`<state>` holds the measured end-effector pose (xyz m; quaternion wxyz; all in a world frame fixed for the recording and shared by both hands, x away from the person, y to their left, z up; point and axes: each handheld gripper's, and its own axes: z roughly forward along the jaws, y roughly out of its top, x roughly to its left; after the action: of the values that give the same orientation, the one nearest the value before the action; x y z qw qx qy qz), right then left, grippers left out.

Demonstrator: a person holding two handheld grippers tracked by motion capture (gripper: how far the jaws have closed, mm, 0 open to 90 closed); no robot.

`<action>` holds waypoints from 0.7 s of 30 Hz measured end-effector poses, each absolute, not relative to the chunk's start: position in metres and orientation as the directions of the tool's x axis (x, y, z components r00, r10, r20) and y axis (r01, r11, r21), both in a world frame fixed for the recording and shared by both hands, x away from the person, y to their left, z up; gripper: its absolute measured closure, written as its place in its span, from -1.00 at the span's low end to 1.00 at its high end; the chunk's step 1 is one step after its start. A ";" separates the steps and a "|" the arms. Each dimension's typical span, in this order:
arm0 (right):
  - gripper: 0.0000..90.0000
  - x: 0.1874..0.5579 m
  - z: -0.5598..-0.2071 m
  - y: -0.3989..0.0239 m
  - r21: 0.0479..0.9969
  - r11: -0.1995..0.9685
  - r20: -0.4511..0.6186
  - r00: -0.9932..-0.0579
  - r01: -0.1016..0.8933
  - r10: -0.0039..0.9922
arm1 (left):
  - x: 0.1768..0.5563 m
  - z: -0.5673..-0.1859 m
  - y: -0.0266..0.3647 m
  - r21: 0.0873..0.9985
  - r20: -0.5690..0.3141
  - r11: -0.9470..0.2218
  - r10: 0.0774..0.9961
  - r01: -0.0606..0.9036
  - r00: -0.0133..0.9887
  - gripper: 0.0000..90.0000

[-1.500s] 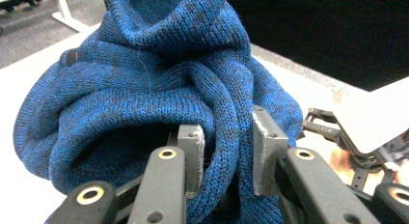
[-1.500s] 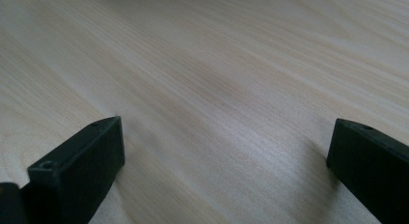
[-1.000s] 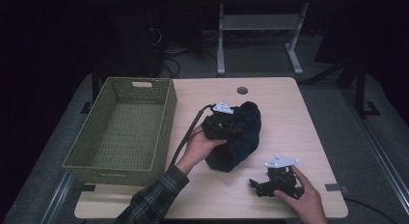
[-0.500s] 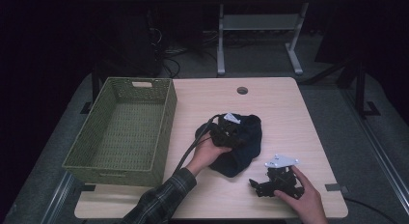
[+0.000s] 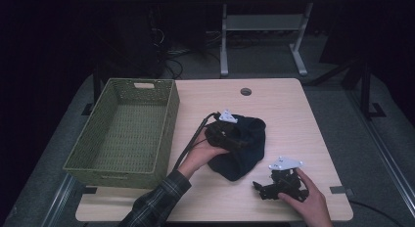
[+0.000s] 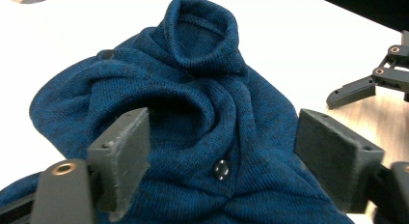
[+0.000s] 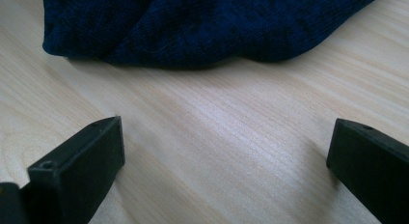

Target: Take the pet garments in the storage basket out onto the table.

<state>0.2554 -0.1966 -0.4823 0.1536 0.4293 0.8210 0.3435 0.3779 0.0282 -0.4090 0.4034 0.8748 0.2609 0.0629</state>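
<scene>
A green woven basket (image 5: 125, 126) sits along the tabletop's (image 5: 303, 114) left edge, its inside bare. Just right of it the left gripper's black cable runs up past the person's left hand (image 5: 198, 153). The left gripper (image 5: 234, 137) lies over the near-left part of a crumpled dark blue knitted garment (image 5: 244, 148) at the middle of the tabletop; its jaws have just been opening and stand spread above the folds, pads off the cloth. A round cable hole (image 5: 245, 91) lies near the far edge, well apart from the cloth. Toward the near right corner the right gripper (image 5: 262, 190) rests low on the wood, jaws spread, nothing between them, aimed at the garment's near edge.

The left gripper view brings out what the high view leaves dark: the garment (image 6: 193, 118) is blue knit, with a rolled collar and a small dark button (image 6: 221, 170). The right gripper view shows bare wood grain between its jaws and the garment's (image 7: 202, 26) hem just beyond.
</scene>
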 end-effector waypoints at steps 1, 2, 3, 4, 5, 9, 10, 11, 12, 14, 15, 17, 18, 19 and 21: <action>-1.00 0.255 -0.482 -0.197 0.696 0.395 0.043 -0.584 0.600 0.811 | 0.376 -0.408 0.029 0.741 -0.096 -0.538 0.507 0.402 0.856 -0.62; -1.00 0.255 -0.482 -0.197 0.696 0.395 0.043 -0.584 0.599 0.811 | 0.375 -0.407 0.031 0.741 -0.093 -0.541 0.506 0.399 0.858 -0.63; -1.00 0.255 -0.482 -0.197 0.696 0.396 0.042 -0.584 0.599 0.810 | 0.373 -0.407 0.031 0.741 -0.094 -0.539 0.508 0.401 0.856 -0.66; -1.00 0.255 -0.482 -0.197 0.696 0.396 0.042 -0.584 0.599 0.810 | 0.371 -0.406 0.033 0.739 -0.087 -0.544 0.508 0.398 0.857 -0.68; -1.00 0.255 -0.482 -0.197 0.696 0.396 0.042 -0.584 0.599 0.810 | 0.369 -0.406 0.035 0.737 -0.080 -0.550 0.508 0.394 0.857 -0.68; -1.00 0.255 -0.482 -0.197 0.696 0.396 0.042 -0.585 0.599 0.810 | 0.360 -0.406 0.042 0.741 -0.066 -0.547 0.517 0.389 0.853 -0.68; -1.00 0.255 -0.482 -0.197 0.696 0.397 0.042 -0.585 0.599 0.810 | 0.357 -0.407 0.044 0.745 -0.067 -0.542 0.519 0.389 0.852 -0.68; -1.00 0.255 -0.482 -0.197 0.696 0.397 0.042 -0.585 0.599 0.810 | 0.355 -0.407 0.046 0.747 -0.064 -0.541 0.520 0.387 0.852 -0.68; -1.00 0.255 -0.482 -0.197 0.696 0.397 0.041 -0.585 0.599 0.810 | 0.353 -0.407 0.048 0.748 -0.064 -0.538 0.524 0.388 0.849 -0.68; -1.00 0.255 -0.482 -0.197 0.696 0.397 0.041 -0.585 0.599 0.810 | 0.349 -0.408 0.053 0.753 -0.068 -0.528 0.531 0.393 0.844 -0.68; -1.00 0.255 -0.482 -0.197 0.696 0.397 0.041 -0.585 0.598 0.810 | 0.347 -0.408 0.055 0.754 -0.069 -0.525 0.534 0.395 0.843 -0.68; -1.00 0.255 -0.482 -0.197 0.696 0.397 0.040 -0.585 0.598 0.810 | 0.343 -0.409 0.060 0.756 -0.066 -0.520 0.543 0.397 0.837 -0.68; -1.00 0.255 -0.482 -0.197 0.696 0.397 0.041 -0.585 0.598 0.810 | 0.341 -0.410 0.063 0.757 -0.064 -0.520 0.546 0.397 0.836 -0.68; -1.00 0.255 -0.482 -0.197 0.696 0.397 0.041 -0.585 0.598 0.810 | 0.339 -0.411 0.065 0.758 -0.064 -0.516 0.551 0.399 0.832 -0.68; -1.00 0.255 -0.482 -0.197 0.696 0.397 0.041 -0.585 0.598 0.810 | 0.336 -0.414 0.069 0.757 -0.061 -0.514 0.559 0.403 0.827 -0.68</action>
<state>0.2555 -0.1967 -0.4824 0.1542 0.4284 0.8215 0.3432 0.3362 0.0693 -0.4136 0.4070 0.8647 0.2783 0.0958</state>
